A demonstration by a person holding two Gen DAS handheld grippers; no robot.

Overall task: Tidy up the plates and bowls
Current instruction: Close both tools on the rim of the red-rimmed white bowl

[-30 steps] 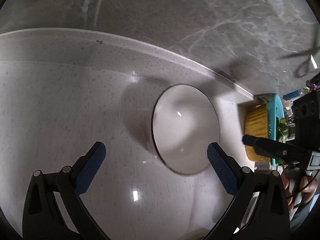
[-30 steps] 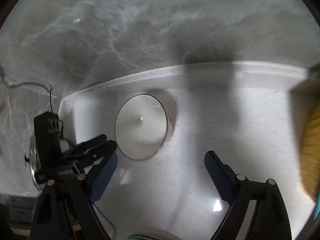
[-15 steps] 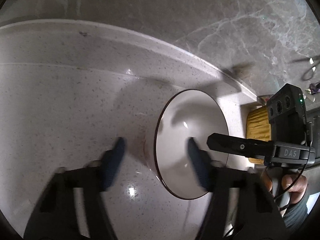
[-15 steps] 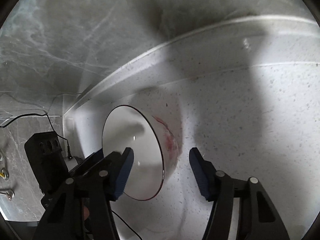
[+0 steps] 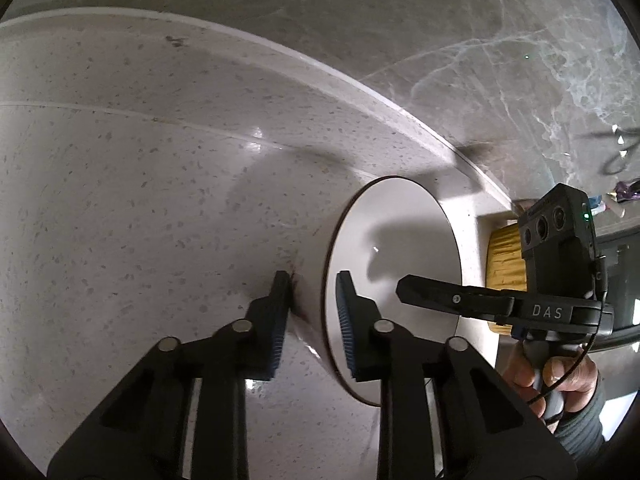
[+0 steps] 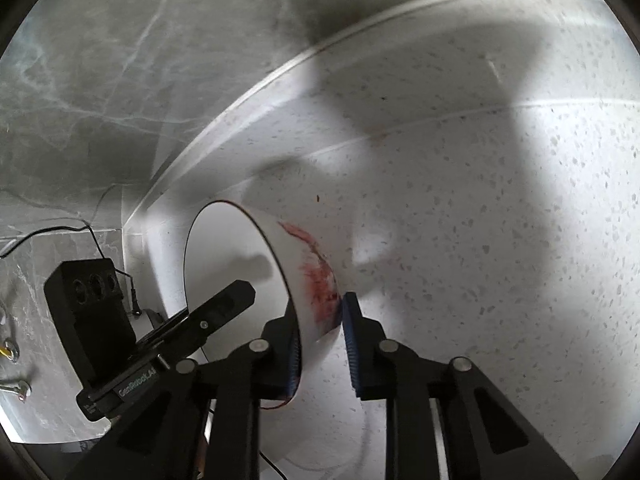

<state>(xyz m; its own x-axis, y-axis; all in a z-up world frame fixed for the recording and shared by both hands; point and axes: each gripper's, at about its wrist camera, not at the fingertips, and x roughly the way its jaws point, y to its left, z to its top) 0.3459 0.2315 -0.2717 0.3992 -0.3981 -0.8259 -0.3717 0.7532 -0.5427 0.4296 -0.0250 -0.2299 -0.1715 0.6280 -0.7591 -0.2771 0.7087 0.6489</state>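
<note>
Tool jaws nearly together on each side, both clamped across the wall of one bowl (image 5: pixel 394 276). Left tool (image 5: pixel 310 316): ribbed blue pads, one pressed on the outer wall, the other inside just past the rim. Right tool (image 6: pixel 320 340): same pinch on the opposite side, one pad inside, one flat against the red mark on the outside. From the left wrist view, right tool also seen (image 5: pixel 456 300) reaching in over the far rim, black, lettered DAS, gripped by a bare hand (image 5: pixel 560 376) in a grey sleeve. From the right wrist view, left tool likewise seen (image 6: pixel 216 312) at the bowl's other edge.

Bowl: round, deep, glossy white ceramic, thin dark line around the rim, smooth plain interior with a small highlight and tool shadows. Outer wall carrying a brushed red pattern (image 6: pixel 320 280), streaky, darker toward the bottom. Seated on the table (image 5: pixel 140 220), close to the corner by the back wall.

Table: pale speckled stone, polished, with a raised rounded lip along the back. Wall (image 5: pixel 360 20) behind: grey marble with white veins. Beside the bowl, past the table's end, something yellow and ribbed (image 5: pixel 504 260), partly hidden. Thin black cable (image 6: pixel 80 232) trailing along the wall.
</note>
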